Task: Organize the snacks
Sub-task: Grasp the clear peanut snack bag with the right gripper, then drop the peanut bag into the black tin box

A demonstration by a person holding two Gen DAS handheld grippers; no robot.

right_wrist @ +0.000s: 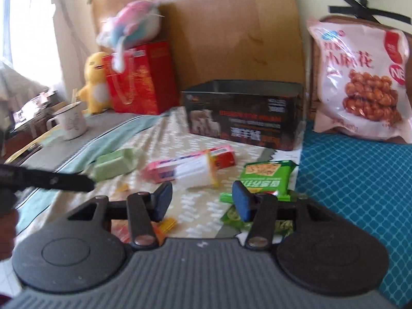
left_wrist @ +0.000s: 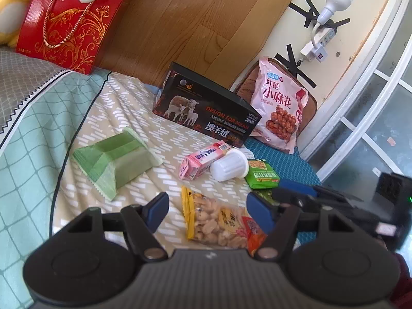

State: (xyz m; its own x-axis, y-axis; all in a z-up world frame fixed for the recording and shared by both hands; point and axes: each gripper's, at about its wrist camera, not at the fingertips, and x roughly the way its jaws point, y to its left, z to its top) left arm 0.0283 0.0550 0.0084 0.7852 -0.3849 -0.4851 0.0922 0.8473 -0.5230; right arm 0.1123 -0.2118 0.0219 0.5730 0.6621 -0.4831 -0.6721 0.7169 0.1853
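A: Snacks on the bed, left to right?
B: One green packet [left_wrist: 117, 161], one pink carton [left_wrist: 202, 161], one peanut bag [left_wrist: 219, 222], one green biscuit pack [left_wrist: 262, 175].
A: Hand-held grippers?
B: Left hand-held gripper [left_wrist: 207, 212] apart, straddling the peanuts; right hand-held gripper [right_wrist: 203, 200] apart, gripping nothing.

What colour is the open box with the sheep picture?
Black box with red-orange lettering; clearest in the left wrist view.

The peanut bag [left_wrist: 219, 221] lies before the milk carton [left_wrist: 200, 161], open box [left_wrist: 206, 105] behind both.
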